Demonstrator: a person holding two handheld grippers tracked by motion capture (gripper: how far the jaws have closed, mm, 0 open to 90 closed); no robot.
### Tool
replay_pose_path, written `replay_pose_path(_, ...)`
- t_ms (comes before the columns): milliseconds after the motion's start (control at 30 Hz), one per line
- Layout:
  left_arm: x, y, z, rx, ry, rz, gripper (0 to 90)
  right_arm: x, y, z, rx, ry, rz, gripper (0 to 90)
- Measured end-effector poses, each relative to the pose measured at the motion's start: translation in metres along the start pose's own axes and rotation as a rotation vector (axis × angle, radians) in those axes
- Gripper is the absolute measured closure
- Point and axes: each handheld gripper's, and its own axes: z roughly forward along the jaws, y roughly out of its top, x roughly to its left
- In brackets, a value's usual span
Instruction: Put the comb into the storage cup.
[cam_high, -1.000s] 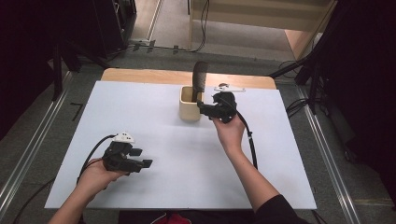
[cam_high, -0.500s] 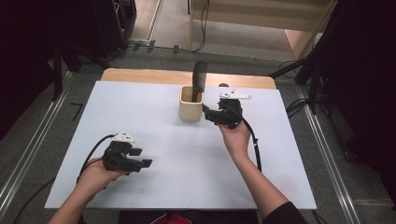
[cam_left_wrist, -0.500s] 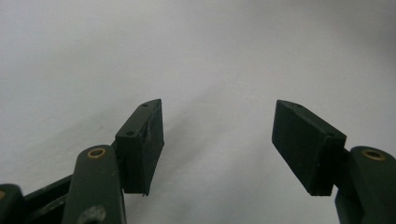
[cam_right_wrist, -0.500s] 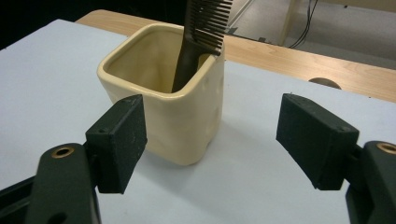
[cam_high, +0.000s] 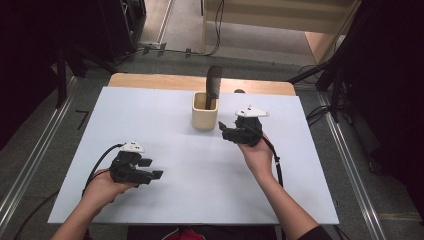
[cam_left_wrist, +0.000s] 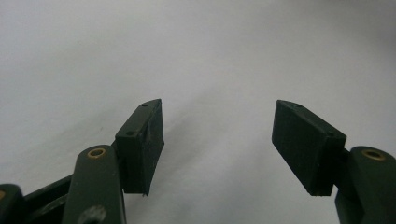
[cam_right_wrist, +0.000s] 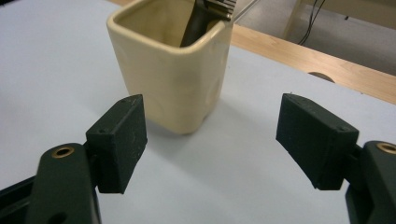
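A cream square cup (cam_high: 205, 116) stands at the back middle of the white table top (cam_high: 175, 200). A dark utensil (cam_high: 214, 85) leans upright inside it, its lower end hidden by the cup wall. My right gripper (cam_high: 224, 131) hovers just right of the cup, jaws pointing at it, open and empty. In the right gripper view the cup (cam_right_wrist: 173, 79) and the utensil (cam_right_wrist: 201, 18) sit a short way beyond the open right gripper (cam_right_wrist: 210, 140), apart from the pads. My left gripper (cam_high: 152, 168) rests low at the front left, open; the left gripper (cam_left_wrist: 217, 144) faces bare white surface.
A wooden strip (cam_high: 150, 81) runs along the table's far edge. Metal rails (cam_high: 30, 165) flank the table on the floor, and cables (cam_high: 320, 112) lie at the back right. White surface spreads between the two grippers.
My right gripper has drawn back from beside the cup, toward the person and slightly right, staying open. The left gripper and the cup have not moved.
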Motion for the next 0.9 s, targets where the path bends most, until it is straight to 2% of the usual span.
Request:
replay_pose_path(67, 0.000, 0.000, 0.000, 0.000, 0.000, 0.000, 35.1, 0.000, -0.005, -0.002, 0.001, -0.005, -0.031, 23.1)
replay_pose_path(233, 0.000, 0.000, 0.000, 0.000, -0.001, 0.004, 35.1, 0.001, -0.011, -0.006, 0.009, 0.026, -0.046, 23.1)
replay_pose_path(500, 0.000, 0.000, 0.000, -0.001, -0.002, 0.004, 35.1, 0.007, -0.022, -0.011, 0.020, 0.033, -0.116, 23.1)
replay_pose_path(900, 0.000, 0.001, 0.000, -0.002, -0.002, 0.006, 35.2, 0.010, -0.037, -0.026, 0.024, 0.074, -0.146, 23.1)
